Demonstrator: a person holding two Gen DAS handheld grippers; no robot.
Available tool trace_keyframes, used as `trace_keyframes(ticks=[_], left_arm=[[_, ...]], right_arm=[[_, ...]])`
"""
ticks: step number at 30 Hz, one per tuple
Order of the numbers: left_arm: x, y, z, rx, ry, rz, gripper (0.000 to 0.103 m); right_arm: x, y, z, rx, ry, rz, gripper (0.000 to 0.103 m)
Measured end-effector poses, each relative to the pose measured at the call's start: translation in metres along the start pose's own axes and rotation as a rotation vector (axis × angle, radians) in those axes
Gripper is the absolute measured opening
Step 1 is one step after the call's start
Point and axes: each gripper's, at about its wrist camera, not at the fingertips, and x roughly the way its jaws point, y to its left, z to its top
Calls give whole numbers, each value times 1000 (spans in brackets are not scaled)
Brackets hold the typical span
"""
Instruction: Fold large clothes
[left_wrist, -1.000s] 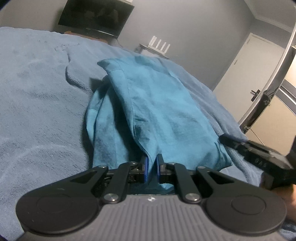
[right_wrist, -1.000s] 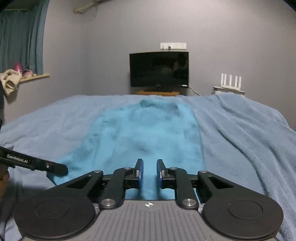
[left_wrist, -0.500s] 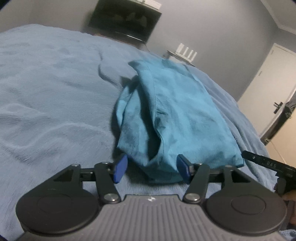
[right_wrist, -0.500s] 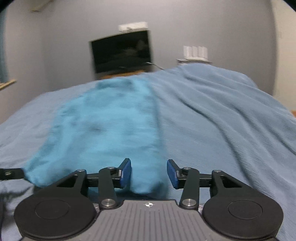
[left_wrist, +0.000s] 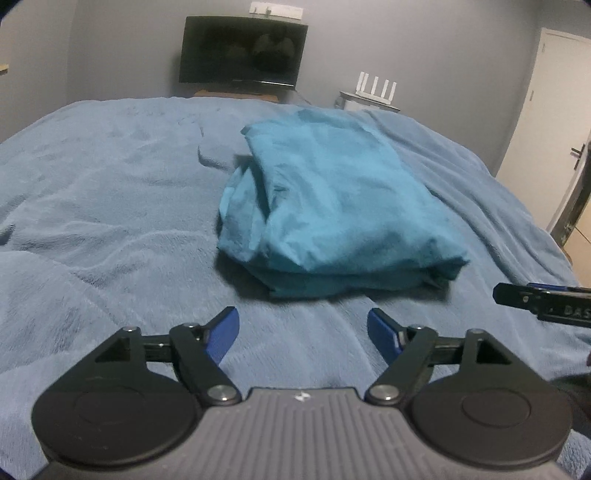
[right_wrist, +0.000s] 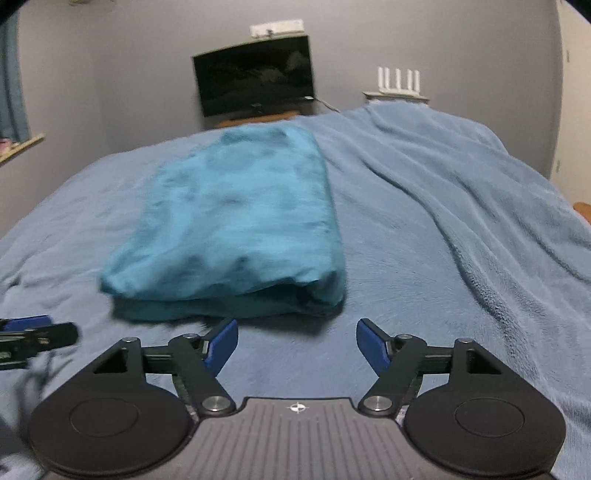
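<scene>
Both grippers released, teal garment lying folded on the bed.

Left gripper (left_wrist: 303, 328): blue fingers (left_wrist: 223, 334) spread wide with nothing between them, poised over bare blanket (left_wrist: 103, 192) just short of the garment's near edge. Right gripper (right_wrist: 297, 341): fingers likewise spread wide and holding nothing, also just short of that near edge. Teal garment (left_wrist: 332, 206) sits as a layered, roughly rectangular stack near the middle of the bed, long axis running toward the far edge; its near end shows stacked layers, and the left side is bunched with loose folds. Each gripper's tip shows at the side edge of the other's view. Beyond the far edge of the bed: dark television (left_wrist: 242, 50) against the wall, white router (left_wrist: 375, 83) to its right.
</scene>
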Motion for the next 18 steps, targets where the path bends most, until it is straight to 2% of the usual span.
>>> trace_keyframes(ticks=[2, 4, 6, 9, 11, 15, 18], left_arm=[[-9, -6, -3, 18, -24, 15, 92], [-15, -14, -4, 61, -66, 73, 102], [-11, -19, -1, 95, -95, 119, 102], [9, -27, 6, 202, -124, 197, 102], [24, -25, 6, 222, -84, 211, 102], [50, -21, -3, 229, 33, 188, 102], [54, -18, -4, 215, 47, 194, 102]], right_arm=[[-14, 2, -5, 5, -2, 19, 79], [-27, 3, -13, 10, -3, 31, 86], [-35, 9, -16, -10, -17, 17, 98], [-37, 22, -17, -45, -28, -30, 103], [-28, 26, -15, -46, -9, -46, 103], [5, 28, -14, -18, 32, -58, 103], [26, 30, -15, -18, 84, -93, 103]])
